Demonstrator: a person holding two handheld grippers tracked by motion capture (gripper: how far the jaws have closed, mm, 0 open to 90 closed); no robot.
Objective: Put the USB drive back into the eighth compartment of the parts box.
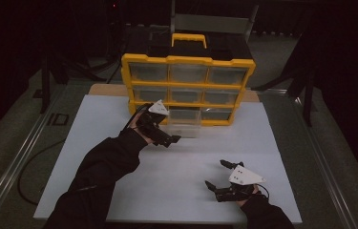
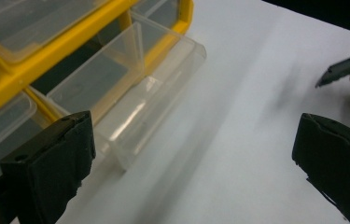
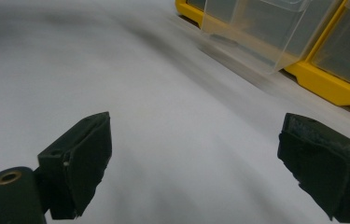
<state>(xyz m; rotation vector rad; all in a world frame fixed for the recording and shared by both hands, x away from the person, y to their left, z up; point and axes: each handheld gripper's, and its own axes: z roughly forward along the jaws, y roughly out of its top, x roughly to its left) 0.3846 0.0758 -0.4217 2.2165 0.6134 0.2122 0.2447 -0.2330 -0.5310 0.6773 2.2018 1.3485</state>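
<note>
We hold our left gripper wide apart beside the pulled-out clear drawer, ready to handle it; our right gripper waits spread.

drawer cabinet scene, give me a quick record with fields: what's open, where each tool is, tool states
cabinet: yellow drawer cabinet with clear drawers in three rows, black top with yellow handle, at the far side of the white board
open drawer: bottom-row middle drawer pulled out over the board, looks empty
left tool: just left of the open drawer's front, jaws apart, holding nothing
right tool: low over the board's near right part, jaws wide apart, holding nothing
other drawers: pushed in
</note>
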